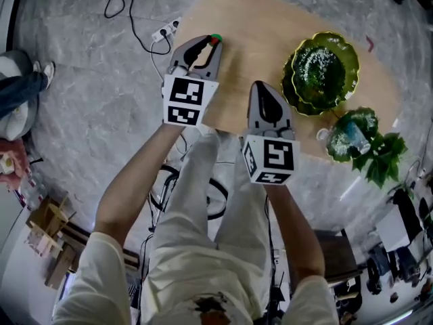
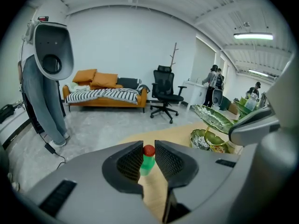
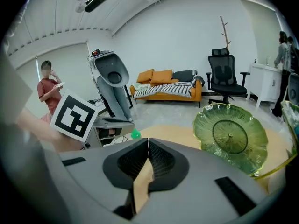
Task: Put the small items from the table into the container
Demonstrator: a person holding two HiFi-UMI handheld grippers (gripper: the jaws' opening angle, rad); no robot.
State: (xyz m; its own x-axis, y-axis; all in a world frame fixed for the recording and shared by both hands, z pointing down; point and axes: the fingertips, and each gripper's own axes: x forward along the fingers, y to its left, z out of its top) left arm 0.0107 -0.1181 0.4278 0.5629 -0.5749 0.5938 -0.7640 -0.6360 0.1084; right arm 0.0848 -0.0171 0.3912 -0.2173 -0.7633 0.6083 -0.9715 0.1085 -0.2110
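A small green bottle with a red cap [image 1: 216,39] is off the tan wooden table [image 1: 250,32], near its left end, clamped in my left gripper [image 1: 208,46]. In the left gripper view the bottle [image 2: 146,164] stands upright between the ribbed pads [image 2: 133,162], which press on both its sides. My right gripper [image 1: 261,87] hovers over the table's near edge, shut with nothing in it; its pads [image 3: 156,160] meet. A large scalloped green glass dish [image 1: 319,70] [image 3: 231,136] stands on the table to the right.
A smaller green dish [image 1: 352,135] and plant leaves [image 1: 382,158] sit at the table's right corner. A power strip with cables [image 1: 166,31] lies on the floor beyond the left gripper. A bystander's legs [image 1: 17,90] are at the far left.
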